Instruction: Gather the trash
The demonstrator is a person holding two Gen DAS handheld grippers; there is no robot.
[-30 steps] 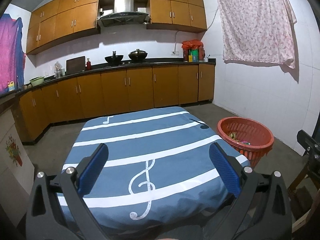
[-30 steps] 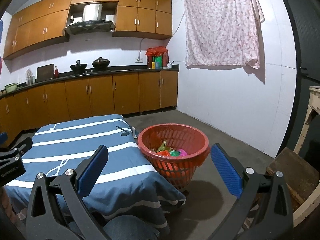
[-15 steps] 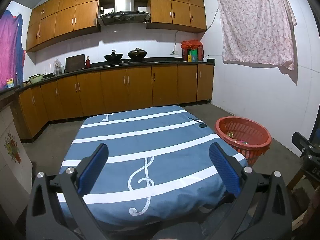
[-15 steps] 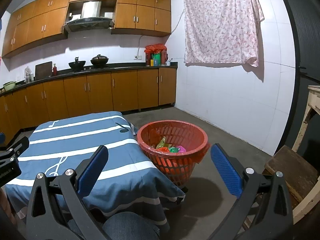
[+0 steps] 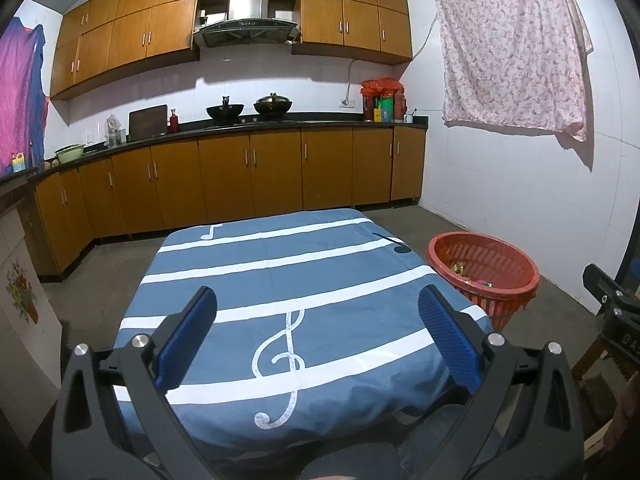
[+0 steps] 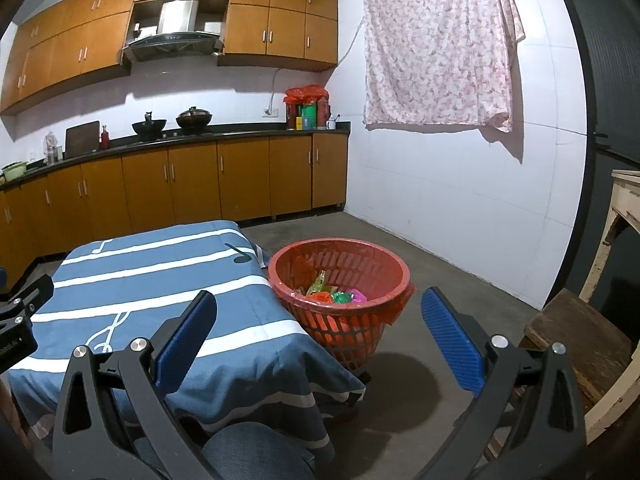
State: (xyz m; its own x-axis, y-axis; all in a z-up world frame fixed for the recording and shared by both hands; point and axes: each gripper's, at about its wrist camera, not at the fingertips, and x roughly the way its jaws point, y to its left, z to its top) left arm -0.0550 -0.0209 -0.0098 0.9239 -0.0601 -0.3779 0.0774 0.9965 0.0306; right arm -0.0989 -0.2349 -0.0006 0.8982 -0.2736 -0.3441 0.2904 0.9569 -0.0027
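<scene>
Right wrist view: right gripper (image 6: 318, 320) spread wide, empty, above a red basket (image 6: 340, 276) holding colorful wrappers (image 6: 334, 294) beside a blue-covered table (image 6: 152, 280). Left gripper (image 5: 316, 328) equally wide.

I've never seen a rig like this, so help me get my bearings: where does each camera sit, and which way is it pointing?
Left wrist: sits on the left gripper, open, looking along its blue fingers over the blue striped table toward the cabinets; the other gripper's edge shows at far right.
Right wrist: sits on the right gripper, open, aimed more at the red basket with wrappers inside; a denim-clad knee shows below.
Both share the table, basket, cabinets and pink hanging cloth.
</scene>
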